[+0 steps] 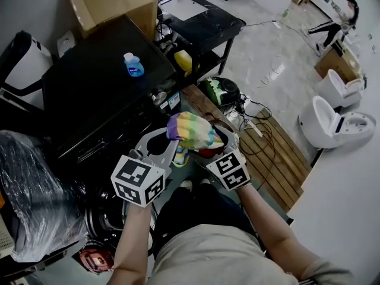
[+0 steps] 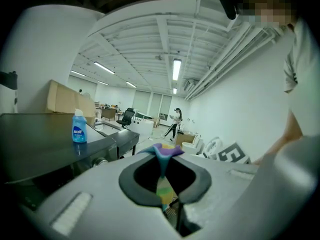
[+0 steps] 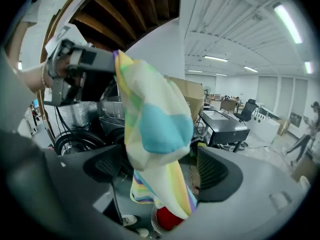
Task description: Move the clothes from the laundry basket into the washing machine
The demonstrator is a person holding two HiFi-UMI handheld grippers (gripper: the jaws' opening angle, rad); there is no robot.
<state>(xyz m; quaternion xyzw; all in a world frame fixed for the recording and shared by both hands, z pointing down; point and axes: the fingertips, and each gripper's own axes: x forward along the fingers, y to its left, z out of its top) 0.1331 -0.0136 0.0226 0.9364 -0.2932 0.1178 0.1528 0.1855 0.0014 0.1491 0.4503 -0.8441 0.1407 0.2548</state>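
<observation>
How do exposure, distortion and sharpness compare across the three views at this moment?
Head view: dim overall, the black surface nearly featureless, the floor at upper right brighter. Left gripper view: heavy fisheye, black corners, a ceiling lamp blown out. Right gripper view: same bending, the striped cloth close and soft-edged.

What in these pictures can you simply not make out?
- The laundry basket: mostly hidden under the striped cloth in head view; right gripper view shows only something red.
- Opening of the washing machine: head view, dark, behind the left gripper.
- Label on the blue bottle: too small.
</observation>
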